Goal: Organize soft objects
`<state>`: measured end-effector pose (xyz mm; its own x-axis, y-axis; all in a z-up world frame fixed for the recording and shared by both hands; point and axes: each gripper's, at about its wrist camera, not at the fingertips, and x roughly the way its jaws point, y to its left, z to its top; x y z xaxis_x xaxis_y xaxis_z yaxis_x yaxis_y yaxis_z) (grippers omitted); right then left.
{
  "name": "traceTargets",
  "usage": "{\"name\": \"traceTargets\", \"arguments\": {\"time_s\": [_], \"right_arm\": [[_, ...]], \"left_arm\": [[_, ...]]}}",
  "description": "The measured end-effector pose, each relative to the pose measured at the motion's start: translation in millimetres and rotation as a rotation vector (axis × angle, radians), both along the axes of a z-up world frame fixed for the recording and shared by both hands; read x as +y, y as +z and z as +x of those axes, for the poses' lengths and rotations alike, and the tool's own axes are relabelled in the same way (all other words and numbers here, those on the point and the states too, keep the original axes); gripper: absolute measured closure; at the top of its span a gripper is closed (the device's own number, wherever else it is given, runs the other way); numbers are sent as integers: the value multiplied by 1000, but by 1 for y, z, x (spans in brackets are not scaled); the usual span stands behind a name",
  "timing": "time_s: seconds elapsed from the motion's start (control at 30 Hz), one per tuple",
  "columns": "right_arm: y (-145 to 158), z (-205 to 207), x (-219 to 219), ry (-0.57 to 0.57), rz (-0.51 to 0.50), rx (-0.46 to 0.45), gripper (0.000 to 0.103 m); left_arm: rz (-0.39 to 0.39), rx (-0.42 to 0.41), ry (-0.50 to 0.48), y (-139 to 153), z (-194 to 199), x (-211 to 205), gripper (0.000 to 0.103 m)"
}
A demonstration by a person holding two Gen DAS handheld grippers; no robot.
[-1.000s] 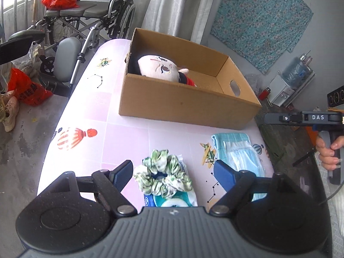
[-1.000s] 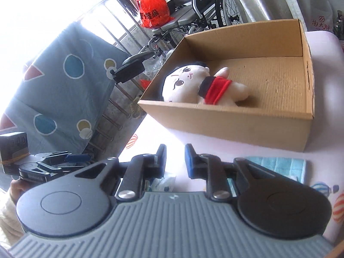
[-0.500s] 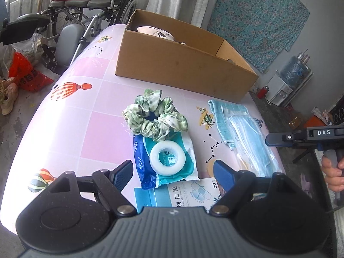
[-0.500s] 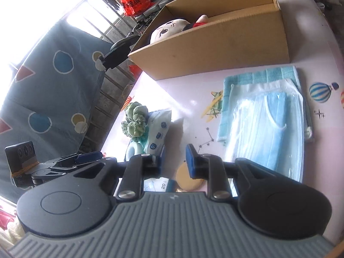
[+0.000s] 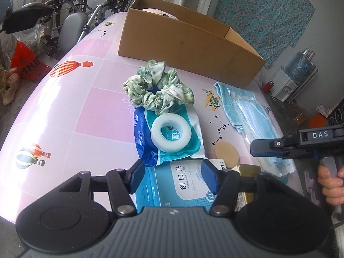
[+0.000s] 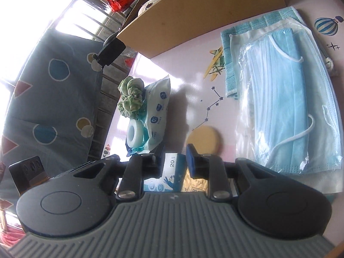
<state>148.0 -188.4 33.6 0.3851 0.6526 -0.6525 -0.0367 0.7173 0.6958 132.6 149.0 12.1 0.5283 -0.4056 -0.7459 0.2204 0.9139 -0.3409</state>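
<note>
Left wrist view now sits low over the clutter on the pink counter [image 5: 64, 116], where a second ago it looked across at the cardboard box [image 5: 182, 49] from higher up. The left gripper [image 5: 172, 178] has its fingers closing from a wide spread, with the blue bandage pack [image 5: 185, 185] lying between them but not yet pinched. Just beyond it lie the tape roll [image 5: 169, 133] on a wipes packet [image 5: 193, 129] and the green scrunchie [image 5: 159, 86] resting on that packet's far end. The right gripper [image 6: 174, 157] has also dropped toward the counter; its fingers stand only narrowly apart and hold nothing, near the round tan pad [image 6: 204, 137] and beside the bagged face masks [image 6: 286, 99] lying on a teal cloth [image 6: 238, 34]. A plush toy [image 5: 159, 13] already lies in the box, so both hands seem to be going for the next pick.
</note>
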Motion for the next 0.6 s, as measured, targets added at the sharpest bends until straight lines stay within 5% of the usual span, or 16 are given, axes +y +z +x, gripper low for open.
{"name": "traceTargets", "arguments": {"time_s": [0.17, 0.43, 0.6], "right_arm": [[1, 15, 26, 37, -5, -13, 82], [2, 28, 44, 84, -4, -19, 78], [-3, 19, 35, 56, -9, 5, 76]], "left_arm": [[40, -23, 20, -3, 6, -5, 60], [59, -76, 23, 8, 7, -5, 60], [65, -55, -4, 3, 3, -6, 50]]}}
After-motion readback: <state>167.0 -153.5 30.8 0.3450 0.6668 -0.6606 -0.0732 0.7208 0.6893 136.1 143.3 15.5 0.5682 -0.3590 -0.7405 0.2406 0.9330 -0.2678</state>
